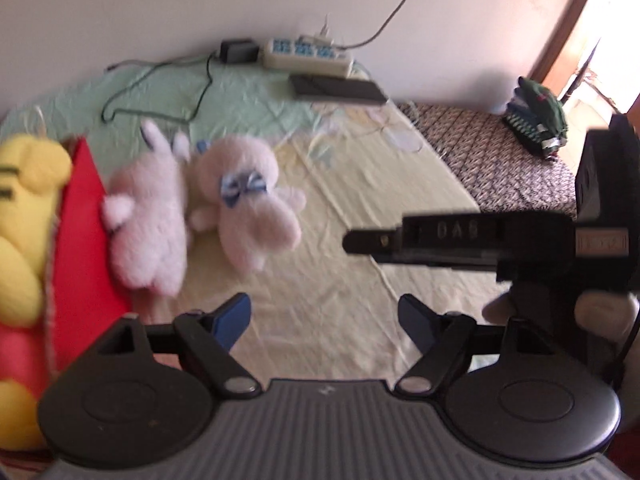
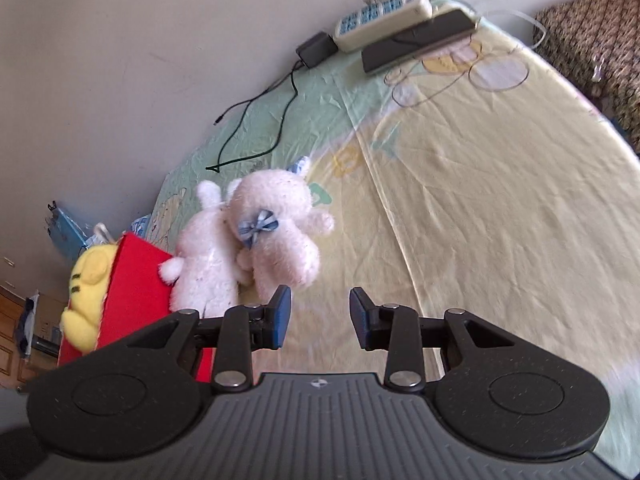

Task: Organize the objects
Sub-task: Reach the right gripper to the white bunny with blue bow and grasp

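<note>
Two white plush toys lie side by side on a yellow-and-green bedsheet (image 2: pixel 480 184), touching each other. The one with a blue bow (image 2: pixel 276 236) lies to the right; the plain one (image 2: pixel 208 256) lies to the left with its paw against a red box (image 2: pixel 136 288). A yellow plush (image 2: pixel 90 276) sits inside that box, its head above the rim. The right gripper (image 2: pixel 320 316) hangs just above the sheet, close to the bow plush's lower end, its blue-padded jaws apart and holding nothing. The left gripper (image 1: pixel 324 320) hovers nearer the camera side of the bed with its jaws spread wide and empty; the left wrist view is blurred, and in it the right gripper shows as a black body at the right edge. Along the wall at the far side of the bed lie a power strip (image 2: pixel 384 16), a black adapter (image 2: pixel 316 50) with its cable (image 2: pixel 256 120) trailing over the sheet, and a dark flat device (image 2: pixel 420 42) just beside the strip. A dark patterned blanket (image 1: pixel 492 152) covers the bed's far right part, with a green toy (image 1: pixel 538 116) on it.
</note>
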### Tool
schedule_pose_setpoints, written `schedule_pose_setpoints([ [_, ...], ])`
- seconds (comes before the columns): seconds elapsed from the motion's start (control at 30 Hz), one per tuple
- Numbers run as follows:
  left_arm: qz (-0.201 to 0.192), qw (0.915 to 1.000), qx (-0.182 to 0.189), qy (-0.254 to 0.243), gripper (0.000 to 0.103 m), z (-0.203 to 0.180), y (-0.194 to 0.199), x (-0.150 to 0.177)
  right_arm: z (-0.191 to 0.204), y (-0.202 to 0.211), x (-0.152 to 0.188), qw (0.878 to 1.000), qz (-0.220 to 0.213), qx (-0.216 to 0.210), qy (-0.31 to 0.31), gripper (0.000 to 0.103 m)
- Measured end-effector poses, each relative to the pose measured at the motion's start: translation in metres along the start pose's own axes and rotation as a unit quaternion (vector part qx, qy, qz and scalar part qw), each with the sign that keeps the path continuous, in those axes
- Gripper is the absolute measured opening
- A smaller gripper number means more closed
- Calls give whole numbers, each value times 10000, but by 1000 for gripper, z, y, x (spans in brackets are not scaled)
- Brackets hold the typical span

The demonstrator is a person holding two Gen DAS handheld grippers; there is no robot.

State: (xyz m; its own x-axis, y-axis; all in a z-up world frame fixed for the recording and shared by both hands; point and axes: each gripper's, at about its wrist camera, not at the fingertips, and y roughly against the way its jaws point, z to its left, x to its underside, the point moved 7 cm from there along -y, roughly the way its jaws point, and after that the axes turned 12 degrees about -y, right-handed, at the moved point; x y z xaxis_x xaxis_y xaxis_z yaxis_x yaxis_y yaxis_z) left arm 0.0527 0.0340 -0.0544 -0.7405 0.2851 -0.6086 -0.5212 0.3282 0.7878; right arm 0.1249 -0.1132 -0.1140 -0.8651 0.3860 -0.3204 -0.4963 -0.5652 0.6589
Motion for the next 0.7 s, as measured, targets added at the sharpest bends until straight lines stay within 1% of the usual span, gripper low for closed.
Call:
schedule_pose_setpoints([
  [0.07,128,9999,-85,-10,82,1,-10,2,-2,-13,-6,9999,151,-1,32,42],
  [0.13,231,9996,-187,-33,86,2,-15,5,-2,-25,-11,9996,255,-41,66,42],
  [0.2,284,9992,-261,-58,91,4,-17,5,0,-36,-15,9992,360,-130,95,47],
  [0.27,300,9990,-315,-84,92,5,-16,6,2,-47,-17,9987,469,-144,138,55],
  [0.37,346,9985,-402,-135,93,6,-15,6,5,-64,-20,9980,589,-195,155,55],
  [0.47,397,9985,-366,-54,93,9,-16,7,8,-73,-23,9974,629,-335,111,55],
  [0.5,399,9985,-364,-29,93,9,-16,8,10,-75,-23,9970,659,-379,106,54],
  [0.53,396,9985,-366,-8,93,10,-16,8,11,-77,-22,9963,734,-434,123,48],
  [0.57,393,9986,-363,3,93,10,-15,7,13,-77,-21,9953,803,-533,135,33],
  [0.6,388,9986,-359,14,93,10,-15,7,15,-76,-20,9942,857,-637,114,32],
  [0.7,342,9989,-312,13,93,10,-11,6,18,-67,-16,9936,873,-689,218,29],
])
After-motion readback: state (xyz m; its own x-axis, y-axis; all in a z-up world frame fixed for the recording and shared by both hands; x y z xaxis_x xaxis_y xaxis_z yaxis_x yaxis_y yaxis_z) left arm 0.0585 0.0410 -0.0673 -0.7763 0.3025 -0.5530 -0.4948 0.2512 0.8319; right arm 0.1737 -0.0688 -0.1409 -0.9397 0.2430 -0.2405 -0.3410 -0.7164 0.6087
